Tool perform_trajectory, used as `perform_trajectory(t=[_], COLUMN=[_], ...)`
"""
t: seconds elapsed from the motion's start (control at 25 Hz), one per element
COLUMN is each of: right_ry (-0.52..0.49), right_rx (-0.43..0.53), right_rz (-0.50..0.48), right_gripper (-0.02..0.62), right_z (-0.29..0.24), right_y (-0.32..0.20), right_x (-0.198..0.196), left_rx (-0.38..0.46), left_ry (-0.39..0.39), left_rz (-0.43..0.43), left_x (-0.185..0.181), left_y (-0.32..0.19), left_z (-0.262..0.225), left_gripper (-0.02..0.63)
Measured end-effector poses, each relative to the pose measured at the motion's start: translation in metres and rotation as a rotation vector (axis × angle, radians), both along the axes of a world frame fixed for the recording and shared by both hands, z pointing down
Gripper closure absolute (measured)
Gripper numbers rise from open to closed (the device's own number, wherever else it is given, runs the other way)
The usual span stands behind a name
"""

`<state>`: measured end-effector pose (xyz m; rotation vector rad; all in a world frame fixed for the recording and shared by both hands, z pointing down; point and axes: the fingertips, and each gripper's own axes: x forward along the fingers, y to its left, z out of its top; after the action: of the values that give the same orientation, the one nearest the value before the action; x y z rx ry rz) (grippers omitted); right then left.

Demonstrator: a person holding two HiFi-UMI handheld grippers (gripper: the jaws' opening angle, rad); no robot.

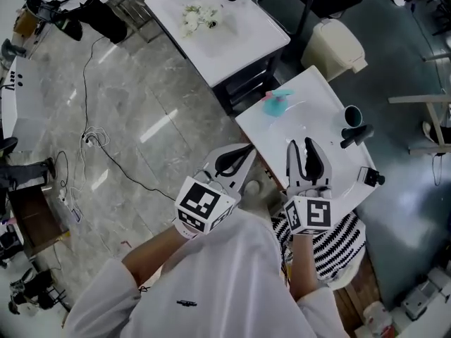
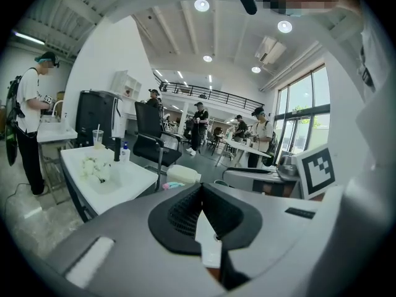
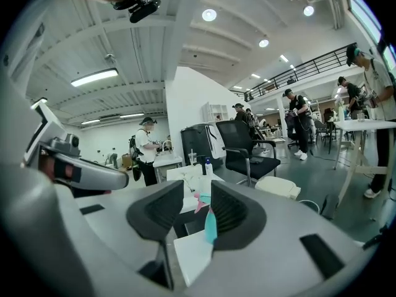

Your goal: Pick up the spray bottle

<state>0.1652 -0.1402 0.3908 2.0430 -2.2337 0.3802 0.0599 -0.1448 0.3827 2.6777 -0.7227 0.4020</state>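
The spray bottle (image 1: 276,103), teal with a pink trigger, stands at the far left corner of the small white table (image 1: 320,146). My right gripper (image 1: 299,145) hovers over the table's near part, open and empty. In the right gripper view the spray bottle (image 3: 210,224) shows some way ahead through the gap of my right gripper (image 3: 197,190). My left gripper (image 1: 248,151) is off the table's left edge, above the floor. In the left gripper view the tips of my left gripper (image 2: 202,185) touch, with nothing held, and the bottle (image 2: 167,185) is a small patch to its left.
A black mug (image 1: 351,116) and a black clamp-like object (image 1: 356,134) sit on the table's right side. A beige bin (image 1: 337,48) stands behind it. A larger white table (image 1: 246,34) lies further back. Cables (image 1: 99,143) trail on the marble floor. People stand in the background.
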Motion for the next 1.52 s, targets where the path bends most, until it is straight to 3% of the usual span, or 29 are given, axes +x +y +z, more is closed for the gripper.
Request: perform_trajectory(t=[0.44, 0.76, 0.96, 1.16, 1.4, 1.52], right_ry=[0.001, 0.085, 0.169, 0.18, 0.218, 0.326], right_rx=[-0.029, -0.06, -0.053, -0.109, -0.111, -0.127], right_rz=[-0.011, -0.072, -0.258, -0.455, -0.688, -0.819], right_gripper=[0.472, 0.435, 0.413, 0.413, 0.4, 0.4], right_z=[0.054, 0.088, 0.085, 0.083, 0.091, 0.099], right_y=[-0.062, -0.099, -0.115, -0.125, -0.135, -0.138], right_x=[0.015, 0.02, 0.011, 0.011, -0.002, -0.009], left_rx=[-0.046, -0.088, -0.11, -0.14, -0.141, -0.143], left_ry=[-0.043, -0.064, -0.072, -0.069, -0.067, -0.064], left_rz=[-0.016, -0.029, -0.03, -0.033, -0.015, -0.007], left_x=[0.009, 0.009, 0.009, 0.012, 0.024, 0.029], left_y=[-0.041, -0.065, -0.071, -0.075, -0.079, -0.08], left_z=[0.042, 0.073, 0.091, 0.107, 0.119, 0.12], left_gripper=[0.601, 0.601, 0.601, 0.601, 0.601, 0.601])
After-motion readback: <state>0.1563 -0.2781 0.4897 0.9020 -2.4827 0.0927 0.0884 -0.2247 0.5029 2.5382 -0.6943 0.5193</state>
